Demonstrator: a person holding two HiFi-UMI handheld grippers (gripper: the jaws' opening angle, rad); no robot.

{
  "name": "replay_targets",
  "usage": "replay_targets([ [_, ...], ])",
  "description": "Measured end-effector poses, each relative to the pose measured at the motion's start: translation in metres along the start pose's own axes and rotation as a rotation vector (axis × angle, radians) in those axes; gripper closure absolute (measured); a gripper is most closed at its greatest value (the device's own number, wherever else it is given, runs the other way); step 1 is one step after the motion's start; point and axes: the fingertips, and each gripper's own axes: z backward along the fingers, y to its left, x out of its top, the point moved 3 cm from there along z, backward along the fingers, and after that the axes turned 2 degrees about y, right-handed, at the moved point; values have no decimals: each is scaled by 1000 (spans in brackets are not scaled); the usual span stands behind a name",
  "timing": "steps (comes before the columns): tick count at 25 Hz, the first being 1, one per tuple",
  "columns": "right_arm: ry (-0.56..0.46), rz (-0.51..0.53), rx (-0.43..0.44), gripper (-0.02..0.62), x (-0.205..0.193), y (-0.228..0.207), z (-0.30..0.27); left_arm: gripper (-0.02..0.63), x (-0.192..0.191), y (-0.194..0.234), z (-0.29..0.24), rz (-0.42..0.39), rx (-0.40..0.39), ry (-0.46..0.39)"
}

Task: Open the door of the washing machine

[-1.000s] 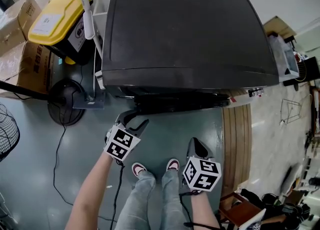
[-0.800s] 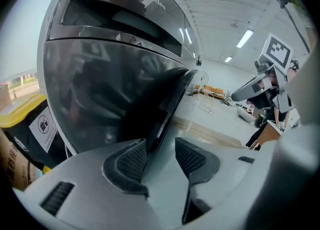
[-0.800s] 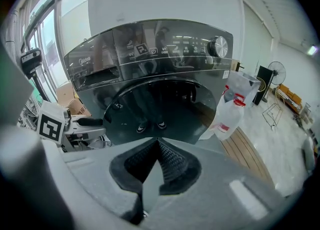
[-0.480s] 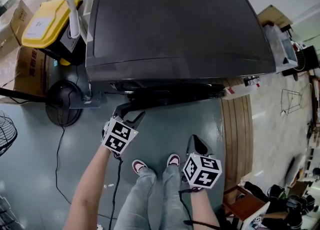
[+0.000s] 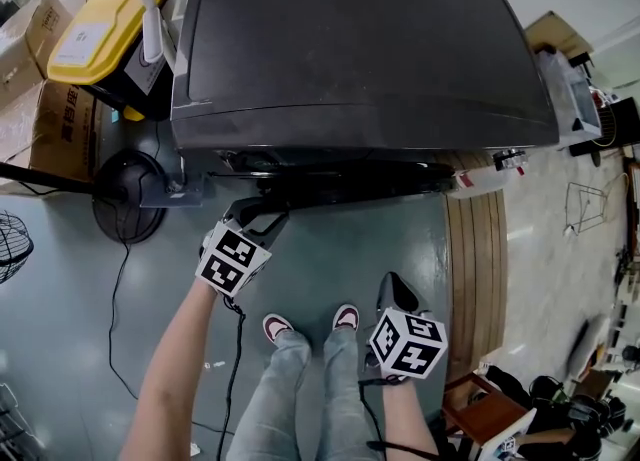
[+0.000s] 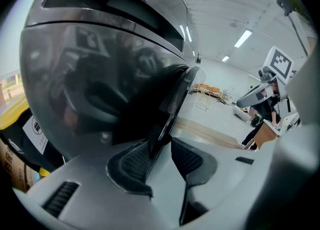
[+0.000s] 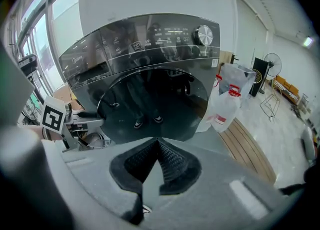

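Floor, far left: cardboard boxes (image 5: 50, 119), a yellow-lidded bin (image 5: 100, 34), a round fan base (image 5: 125, 194), and a cable (image 5: 115, 299) trailing across the floor.

Left gripper (image 5: 262, 217): jaws closing around the left edge of the door (image 6: 172, 99). The inner pad lay against the rim and the outer pad was not yet on it, so there was no firm hold.

Washing machine (image 5: 360, 39): dark, front-loading, filling the centre. Its round door faced the person.

Right gripper (image 5: 392, 284): pads pressed together on nothing, hanging low and well apart from the door.

Far right: a wooden floor strip (image 5: 478, 249).

Risk, as judged: the rim looked thin and glossy, and a pull begun before both pads seated would probably slip off. A swinging door might also meet the person's shoes (image 5: 310, 327) just in front.
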Motion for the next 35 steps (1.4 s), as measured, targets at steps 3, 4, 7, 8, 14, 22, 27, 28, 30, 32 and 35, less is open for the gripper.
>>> replay_targets([
  [3,4,-7,8,591,-3,1,0,480,2,0,1,1,-4,7],
  [4,5,-8,12,591,-4,1,-1,482,2,0,1,-4,-2,5],
  [7,10,-8,18,591,-7,0,-1,486,3,-2,0,-19,-8,8],
  [8,12,-9,19,591,-8,0,-1,489,1,-4,1,-18,-16,22],
  [14,13,-1,20,591,-8,-8,2,501,-8,-21,7,-42,-38,42],
  [22,14,0,22,591,-13,-16,5,497,-7,-23,6,-33,-5,38],
  [27,24,23,38,591,-19,-12,9,495,-11,-24,7,-22,10,44],
  [28,26,28,39,591,-20,-12,10,495,-10,-25,7,-23,11,40],
  [30,28,36,39,591,-21,-13,12,495,-9,-27,8,-26,12,36],
  [32,28,47,38,591,-21,-14,13,495,-10,-31,9,-26,8,34],
  [35,27,65,37,591,-21,-15,13,498,-14,-36,11,-22,0,27],
])
